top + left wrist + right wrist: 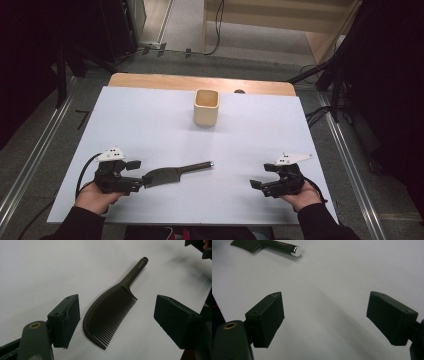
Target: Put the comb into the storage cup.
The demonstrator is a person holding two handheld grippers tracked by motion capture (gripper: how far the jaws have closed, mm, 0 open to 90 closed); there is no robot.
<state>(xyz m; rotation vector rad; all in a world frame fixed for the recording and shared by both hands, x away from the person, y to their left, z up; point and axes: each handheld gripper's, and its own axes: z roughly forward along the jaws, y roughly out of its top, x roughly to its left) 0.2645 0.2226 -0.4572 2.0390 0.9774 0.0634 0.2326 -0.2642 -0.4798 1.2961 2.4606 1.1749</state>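
Observation:
A dark comb [172,174] lies flat on the white sheet [150,120], with its handle pointing right. My left gripper [141,177] is open at the comb's toothed end. In the left gripper view the comb [110,312] lies on the sheet between the two spread jaws of this gripper [118,315], and neither jaw touches it. My right gripper [262,176] rests open on the sheet to the right, apart from the comb's handle tip. From the right gripper [324,315] the handle [283,245] with its shiny end cap is seen at the upper left.
A beige square cup [206,106] stands upright at the far middle of the sheet. The wooden table edge [150,80] runs behind it. Bare white sheet lies between the grippers and the cup. The right gripper [197,246] appears in the top right corner of the left gripper view.

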